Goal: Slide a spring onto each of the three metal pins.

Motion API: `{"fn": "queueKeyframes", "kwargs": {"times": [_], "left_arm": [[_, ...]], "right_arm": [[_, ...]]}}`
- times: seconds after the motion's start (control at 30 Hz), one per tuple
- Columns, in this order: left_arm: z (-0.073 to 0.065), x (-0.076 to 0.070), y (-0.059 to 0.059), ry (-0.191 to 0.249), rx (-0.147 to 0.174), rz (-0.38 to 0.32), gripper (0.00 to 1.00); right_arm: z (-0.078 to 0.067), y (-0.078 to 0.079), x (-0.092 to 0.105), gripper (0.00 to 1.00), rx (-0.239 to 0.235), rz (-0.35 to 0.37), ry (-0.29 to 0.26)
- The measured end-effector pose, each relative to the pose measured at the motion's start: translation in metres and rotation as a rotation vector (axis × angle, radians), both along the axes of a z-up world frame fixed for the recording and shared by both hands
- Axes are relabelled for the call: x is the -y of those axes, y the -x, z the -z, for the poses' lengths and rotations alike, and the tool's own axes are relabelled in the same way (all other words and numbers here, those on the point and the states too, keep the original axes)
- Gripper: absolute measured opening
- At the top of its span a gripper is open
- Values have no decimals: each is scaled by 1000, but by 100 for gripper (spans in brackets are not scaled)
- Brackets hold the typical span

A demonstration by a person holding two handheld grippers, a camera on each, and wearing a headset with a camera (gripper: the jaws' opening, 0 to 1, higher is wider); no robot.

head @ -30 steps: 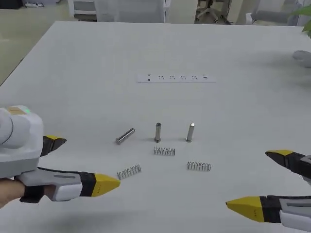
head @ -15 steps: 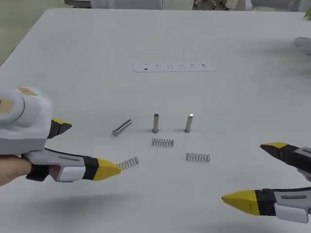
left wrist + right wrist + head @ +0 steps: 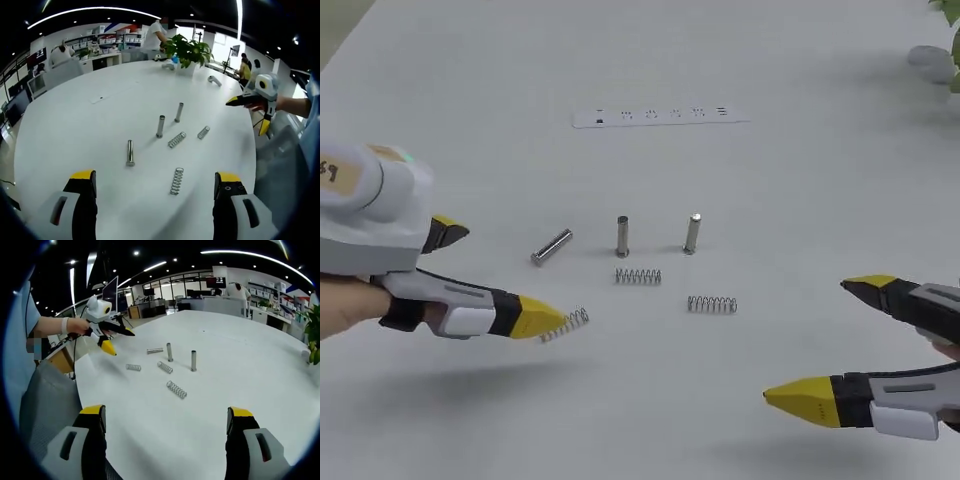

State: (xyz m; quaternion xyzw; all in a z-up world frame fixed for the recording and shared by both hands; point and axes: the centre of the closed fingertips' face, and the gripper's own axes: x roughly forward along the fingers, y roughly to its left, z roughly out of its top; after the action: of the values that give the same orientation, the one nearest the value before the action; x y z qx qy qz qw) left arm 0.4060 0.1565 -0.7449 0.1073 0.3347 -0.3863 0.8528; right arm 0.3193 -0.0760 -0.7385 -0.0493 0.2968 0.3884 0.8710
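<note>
Both my grippers spread, empty. Left gripper (image 3: 510, 275) tip just beside, maybe touching, nearest small coiled steel spring (image 3: 570, 321); right gripper (image 3: 806, 341) well apart. Lying silver metal pin (image 3: 551, 247) near, 2 upright. I'd straddle the coil mid-length and pinch lightly.

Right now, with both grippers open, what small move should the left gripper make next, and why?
Probably ease the left gripper forward and shut it on the nearest spring. Its jaws stand open, that spring lies loose just ahead of them, and none of the pins carries a spring yet.
</note>
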Motion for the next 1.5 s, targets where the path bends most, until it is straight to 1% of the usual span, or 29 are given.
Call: {"fn": "queueKeyframes", "kwargs": {"times": [0.2,0.27,0.33,0.4,0.47,0.57,0.73,0.9,0.97,1.07,1.17,1.33,1.4,1.5], "left_arm": [[-1,3,-6,-5,-4,11,94],[0,3,-9,-14,-2,8,94],[0,2,-13,-20,1,0,92],[0,3,-18,-14,-6,-13,90],[0,4,-21,-17,-6,-15,88],[1,4,-27,-35,-4,-10,86],[3,6,-34,-43,-12,-5,84],[7,8,-37,-74,-14,16,81],[10,8,-39,-81,-22,16,80],[12,9,-43,-93,-19,17,76],[14,10,-46,-92,-28,14,73],[17,10,-53,-103,-25,13,66],[19,10,-56,-111,-29,13,65],[21,12,-59,-109,-33,16,61]], "right_arm": [[-2,-1,2,100,8,7,-2],[-4,-3,2,100,18,8,-1],[-4,-4,1,100,20,7,-3],[-5,-5,1,100,21,5,-6],[-5,-6,0,100,20,2,-5],[-4,-6,-1,100,18,-2,-6],[-1,-5,-1,100,10,-8,0],[0,-6,0,100,8,-4,1],[1,-5,1,100,5,-1,-2],[2,-3,1,100,1,-4,1],[3,-2,1,100,-3,-7,3],[4,-2,1,100,0,-14,17],[4,-2,2,100,0,-13,18],[5,-2,2,100,-2,-13,19]]}}
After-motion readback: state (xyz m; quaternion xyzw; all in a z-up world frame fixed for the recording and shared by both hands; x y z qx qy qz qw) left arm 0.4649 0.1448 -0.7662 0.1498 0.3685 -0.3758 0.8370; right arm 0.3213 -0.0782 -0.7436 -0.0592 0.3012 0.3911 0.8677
